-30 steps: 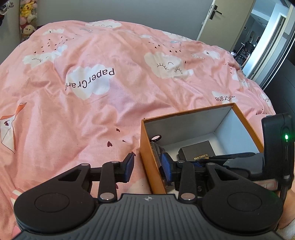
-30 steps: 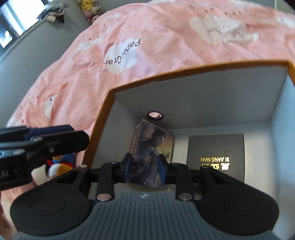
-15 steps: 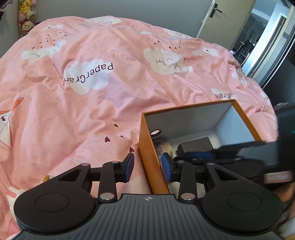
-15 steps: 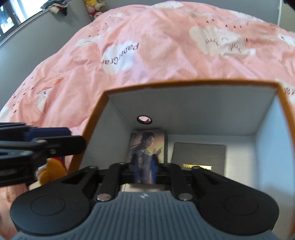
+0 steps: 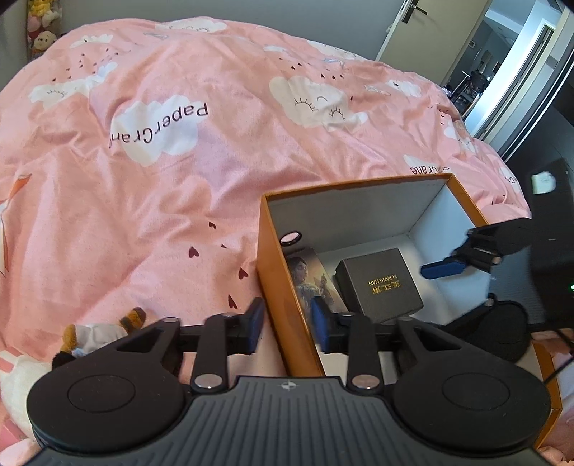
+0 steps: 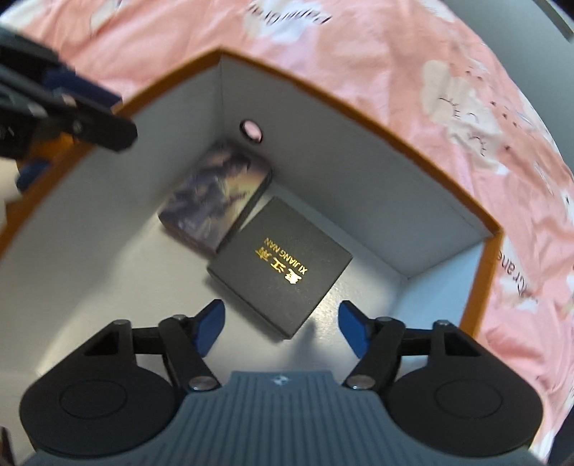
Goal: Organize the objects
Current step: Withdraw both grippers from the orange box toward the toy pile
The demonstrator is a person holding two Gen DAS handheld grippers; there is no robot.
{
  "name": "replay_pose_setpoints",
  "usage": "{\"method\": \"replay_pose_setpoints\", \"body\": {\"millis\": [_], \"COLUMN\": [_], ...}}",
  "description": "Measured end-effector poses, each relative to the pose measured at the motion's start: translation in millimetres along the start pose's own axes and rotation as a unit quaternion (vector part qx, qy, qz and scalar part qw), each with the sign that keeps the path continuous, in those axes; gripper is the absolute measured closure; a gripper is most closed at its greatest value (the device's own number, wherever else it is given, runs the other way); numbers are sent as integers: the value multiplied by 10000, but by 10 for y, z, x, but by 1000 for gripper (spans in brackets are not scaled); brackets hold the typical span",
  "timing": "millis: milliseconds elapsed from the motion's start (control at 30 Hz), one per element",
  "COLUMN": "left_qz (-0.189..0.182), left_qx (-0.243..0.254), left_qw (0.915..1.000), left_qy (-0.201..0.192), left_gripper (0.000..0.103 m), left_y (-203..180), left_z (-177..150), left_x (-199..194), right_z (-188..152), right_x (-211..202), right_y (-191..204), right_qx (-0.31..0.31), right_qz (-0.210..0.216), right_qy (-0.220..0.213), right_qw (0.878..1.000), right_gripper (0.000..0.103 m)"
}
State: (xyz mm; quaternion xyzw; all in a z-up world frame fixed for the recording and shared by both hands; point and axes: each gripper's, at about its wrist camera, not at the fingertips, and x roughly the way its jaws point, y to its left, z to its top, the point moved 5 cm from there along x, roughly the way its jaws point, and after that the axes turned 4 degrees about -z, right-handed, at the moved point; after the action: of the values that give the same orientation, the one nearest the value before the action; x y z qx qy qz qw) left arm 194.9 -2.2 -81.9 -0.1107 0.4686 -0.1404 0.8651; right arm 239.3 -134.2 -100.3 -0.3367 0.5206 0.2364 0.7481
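Two small boxes lie flat on the white floor of an open orange storage box (image 5: 278, 272) on a bed: an illustrated card box (image 6: 217, 204) tucked into the corner below a round hole (image 6: 252, 129) in the wall, and a black gift box (image 6: 281, 270) with gold lettering touching its side. In the right wrist view the card box's long axis runs away from the fingers toward that corner, with the black box nearer the camera, directly between and just beyond the spread blue pads (image 6: 208, 328). The right gripper (image 6: 281, 331) hangs inside the storage box with its jaws released and empty. The left gripper (image 5: 288, 329) straddles the box's near orange wall, one finger outside and one inside; its jaws stand apart with a visible gap on each side of the wall, so it seems to steady rather than clamp. A stuffed toy (image 5: 95, 331) lies on the pink cloud-print duvet (image 5: 161, 179) just outside the box, beside the left gripper's outer finger. That toy looks the likeliest item left to gather, and the left gripper is much the nearer to it. Beyond the bed, a door (image 5: 405, 28) stands at the far wall.
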Motion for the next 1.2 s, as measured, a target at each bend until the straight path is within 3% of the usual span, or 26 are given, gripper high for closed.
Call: {"method": "replay_pose_setpoints", "body": {"millis": [200, 333, 467, 567, 633, 667, 700, 800, 967, 1200], "left_qz": [-128, -168, -198, -189, -180, -178, -195, -192, -179, -156], "left_qx": [25, 4, -27, -59, -78, -101, -132, -164, -184, -184], "left_qw": [9999, 9998, 9998, 9997, 9997, 9997, 9996, 9996, 9995, 9995], "left_qy": [-22, -58, -91, -111, -130, -135, -134, -144, -169, -215], "left_gripper": [82, 83, 83, 83, 83, 82, 82, 82, 80, 78], "left_y": [-17, -17, -10, -3, 12, 22, 29, 41, 40, 54], "left_z": [-5, 5, 15, 15, 14, 15, 14, 11, -5, -12], "left_x": [1, -13, -21, -33, -46, -45, -43, -44, -75, -133], "right_z": [108, 189, 235, 217, 194, 181, 167, 94, 78, 90], "right_x": [83, 122, 166, 166, 119, 93, 70, 75, 189, 211], "right_y": [23, 12, -95, -115, -82, -66, -49, 2, -21, -57], "right_qx": [-291, -625, -231, -67, -42, 53, 207, 940, 1933, 2382], "right_qz": [75, -65, 175, 210, 136, 194, 307, 644, 477, 428], "right_qy": [-97, -184, -62, -71, -69, -35, 8, 230, 199, 107], "right_qw": [9995, 9979, 9996, 9997, 9999, 9998, 9993, 9932, 9798, 9702], "right_gripper": [56, 55, 54, 52, 37, 18, 11, 11, 11, 12]}}
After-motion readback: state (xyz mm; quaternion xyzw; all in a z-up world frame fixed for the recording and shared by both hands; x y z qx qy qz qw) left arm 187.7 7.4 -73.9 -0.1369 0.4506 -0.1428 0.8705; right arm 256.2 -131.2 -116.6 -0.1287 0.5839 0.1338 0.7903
